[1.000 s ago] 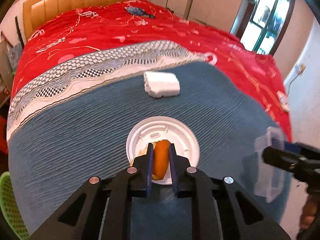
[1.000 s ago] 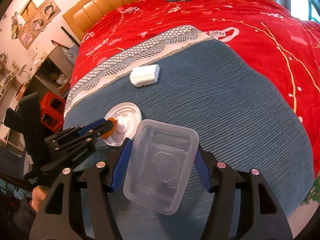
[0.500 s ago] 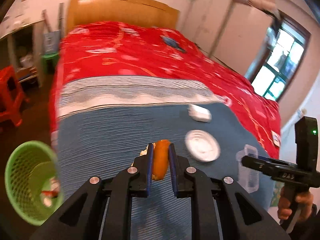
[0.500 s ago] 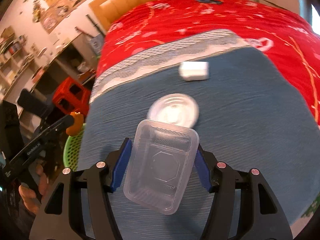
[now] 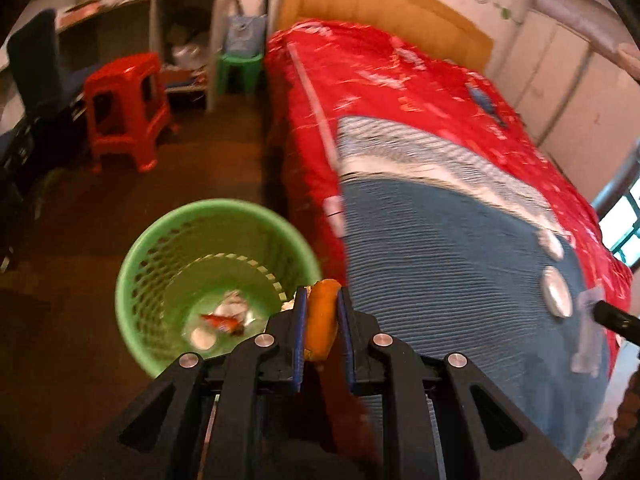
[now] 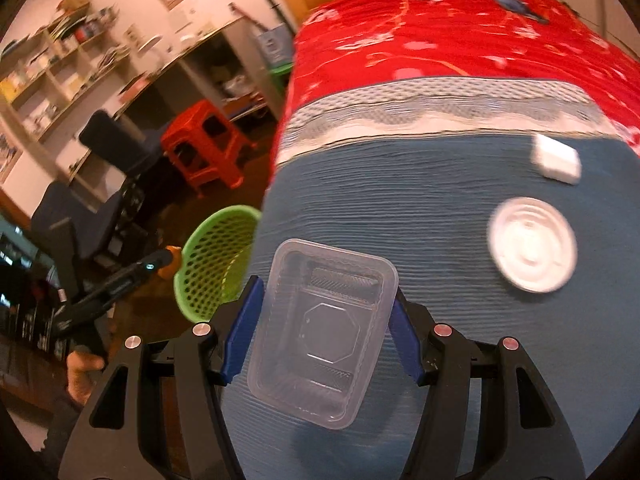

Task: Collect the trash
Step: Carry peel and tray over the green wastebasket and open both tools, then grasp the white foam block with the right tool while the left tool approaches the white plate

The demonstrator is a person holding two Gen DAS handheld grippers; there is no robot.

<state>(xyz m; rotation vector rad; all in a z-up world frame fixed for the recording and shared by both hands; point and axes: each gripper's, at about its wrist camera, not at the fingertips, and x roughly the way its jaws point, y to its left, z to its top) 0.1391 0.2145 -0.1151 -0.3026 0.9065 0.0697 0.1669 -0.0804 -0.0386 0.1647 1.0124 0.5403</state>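
My left gripper [image 5: 320,300] is shut on an orange peel [image 5: 320,324] and holds it just right of the rim of a green mesh bin [image 5: 160,240] on the floor beside the bed. The bin holds a few scraps [image 5: 224,320]. My right gripper [image 6: 324,292] is shut on a clear plastic food box [image 6: 320,328] above the blue blanket [image 6: 440,184]. A white round lid [image 6: 532,250] and a white foam block [image 6: 556,164] lie on the blanket. The bin [image 6: 216,260] and the left gripper [image 6: 160,264] show at the left of the right wrist view.
The bed carries a red quilt [image 5: 400,80] with a wooden headboard [image 5: 380,4]. A red plastic stool [image 5: 124,108], a green stool [image 5: 240,68], a dark chair [image 5: 36,72] and shelves stand on the brown floor left of the bed.
My left gripper has carried the orange peel off the white lid and swung left to the green bin. My right gripper has turned left with the clear box still in it.
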